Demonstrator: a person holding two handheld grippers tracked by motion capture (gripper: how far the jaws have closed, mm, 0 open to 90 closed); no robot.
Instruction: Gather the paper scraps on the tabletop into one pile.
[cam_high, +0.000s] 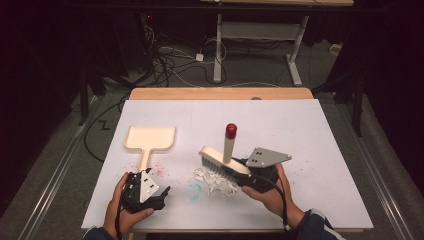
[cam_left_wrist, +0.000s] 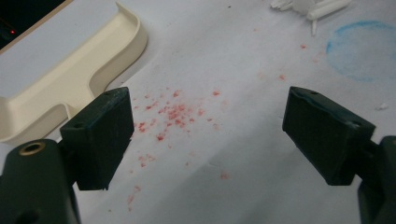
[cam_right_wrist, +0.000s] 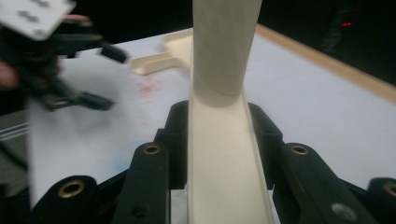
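- Work in hand: sweeping white paper scraps (cam_high: 216, 179) into a cream plastic dustpan (cam_high: 149, 139).
- Right gripper (cam_high: 248, 172): fingers clamped on the back of a cream hand brush with pale bristles and a red-capped handle (cam_high: 226, 156); in the right gripper view the brush back (cam_right_wrist: 224, 154) sits squeezed between both fingers.
- Brush near the tabletop's front edge, a little right of middle, bristles touching the scrap pile.
- Left gripper (cam_high: 159, 192): fingers (cam_left_wrist: 100, 135) spread wide, holding nothing, hovering over red specks (cam_left_wrist: 173, 113) on the white tabletop (cam_high: 300, 135), just beside the dustpan handle near the front-left corner.
- Dustpan flat, apparently empty, well apart from the scraps; faint blue ring (cam_high: 194, 190) between them.
- Judged early: scraps roughly gathered, none in the pan.
- Left to do: hold the dustpan steady, push the pile across, sweep it in.
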